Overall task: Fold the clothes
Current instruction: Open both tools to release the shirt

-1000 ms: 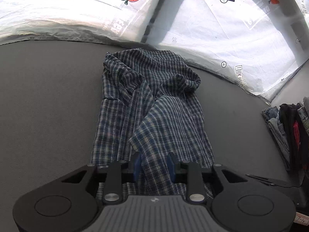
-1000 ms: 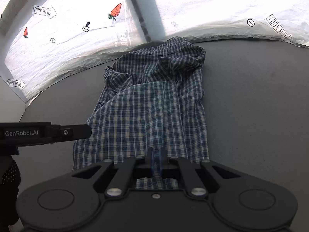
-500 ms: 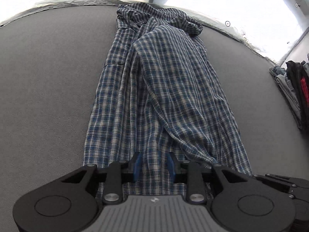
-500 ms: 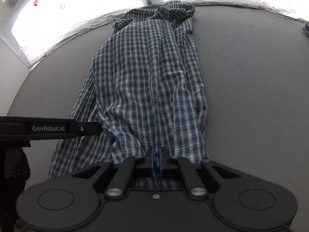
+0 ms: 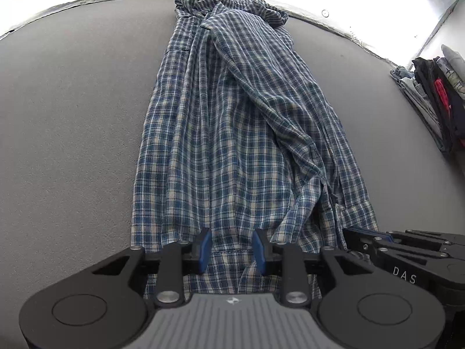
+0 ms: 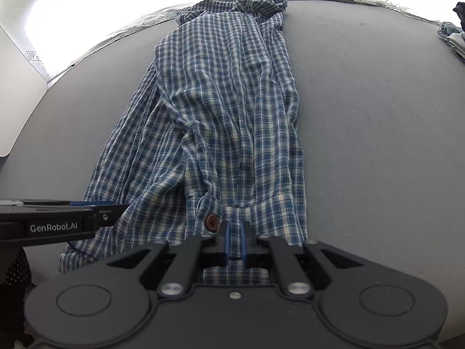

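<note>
**Shirt stretched away from both grippers**

We hold the near hem of the plaid shirt (image 5: 232, 133) on the grey counter (image 5: 72, 110). Its long axis runs straight away from us toward the collar. Our left gripper (image 5: 232, 250) has its fingers apart around bunched cloth; our right gripper (image 6: 234, 240), beside it, is clamped on the hem.

Broad bare stretches of the grey felt-like table surface (image 5: 72, 122) are left open on both sides of the long blue-and-white checked cotton shirt (image 5: 232, 133). Passage at the far right edge is blocked by a stack of folded dark and denim clothes (image 5: 433, 93). White sheeting (image 6: 87, 14) bounds the far edge.
</note>
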A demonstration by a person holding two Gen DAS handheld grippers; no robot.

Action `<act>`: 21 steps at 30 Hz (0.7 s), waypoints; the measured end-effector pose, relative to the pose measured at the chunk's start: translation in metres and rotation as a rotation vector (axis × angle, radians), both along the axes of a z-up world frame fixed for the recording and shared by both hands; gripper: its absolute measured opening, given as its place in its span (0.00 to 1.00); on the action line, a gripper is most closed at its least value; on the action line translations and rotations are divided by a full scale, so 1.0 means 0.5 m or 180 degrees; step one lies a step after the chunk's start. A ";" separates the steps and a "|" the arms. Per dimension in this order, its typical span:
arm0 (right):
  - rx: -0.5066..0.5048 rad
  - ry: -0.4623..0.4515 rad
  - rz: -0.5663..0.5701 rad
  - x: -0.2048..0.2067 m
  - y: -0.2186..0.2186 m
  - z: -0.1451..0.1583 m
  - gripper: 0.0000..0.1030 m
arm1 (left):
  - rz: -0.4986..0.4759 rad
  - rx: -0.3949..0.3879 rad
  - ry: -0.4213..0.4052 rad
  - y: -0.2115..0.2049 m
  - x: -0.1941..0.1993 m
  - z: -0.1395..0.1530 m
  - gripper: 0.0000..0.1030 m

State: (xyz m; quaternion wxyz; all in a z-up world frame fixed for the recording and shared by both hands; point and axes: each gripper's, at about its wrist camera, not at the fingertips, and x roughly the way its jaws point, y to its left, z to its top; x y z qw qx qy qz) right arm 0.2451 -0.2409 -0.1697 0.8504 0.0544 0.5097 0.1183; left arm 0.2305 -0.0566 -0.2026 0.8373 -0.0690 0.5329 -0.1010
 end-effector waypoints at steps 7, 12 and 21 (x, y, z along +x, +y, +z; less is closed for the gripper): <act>0.0023 0.0149 -0.0044 -0.031 -0.020 0.001 0.24 | -0.0119 -0.0007 0.0130 0.014 -0.046 0.009 0.39; 0.0148 0.0007 -0.0253 -0.056 -0.056 0.034 0.29 | 0.0057 0.0026 -0.0004 0.047 -0.061 0.041 0.49; 0.0966 0.0159 -0.1033 -0.043 -0.147 -0.005 0.45 | 0.0647 -0.0120 0.0143 0.138 -0.046 0.005 0.57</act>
